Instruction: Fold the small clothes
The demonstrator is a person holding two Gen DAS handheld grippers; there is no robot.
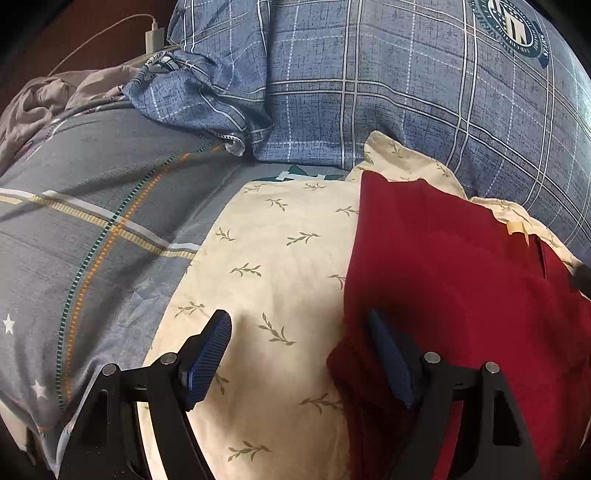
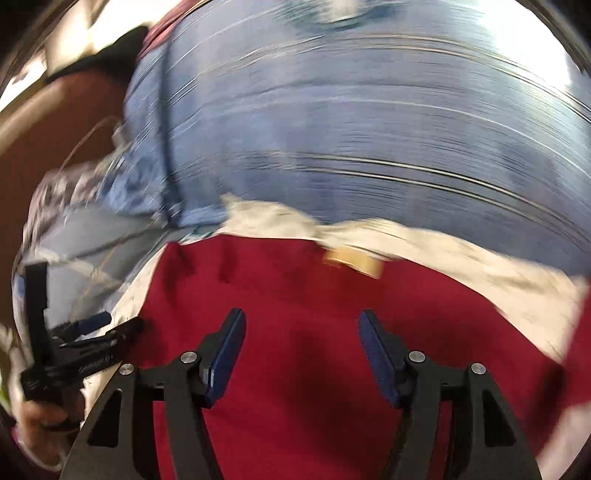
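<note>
My left gripper (image 1: 299,354) gaping over cream cloth (image 1: 273,258), right gripper (image 2: 301,354) parted, empty, above red garment (image 2: 295,295), only left view shows charger (image 1: 153,37)

My left gripper (image 1: 299,354) has black arms with dark blue ribbed pads (image 1: 207,365). Under it I see a cream cloth (image 1: 280,266) printed with small olive leaf sprigs. To its right lies a plain deep red garment (image 1: 454,273), which reaches under the right pad. To its left spreads a grey sheet (image 1: 92,206) crossed by white, yellow, orange and dark green stripes, with white stars. Ahead of it sits a blue quilt (image 1: 369,81) in a white-lined check with a dark green and white round badge (image 1: 511,27). My right gripper (image 2: 299,354) is black with blue pads too, over the same red, though blurred.
</note>
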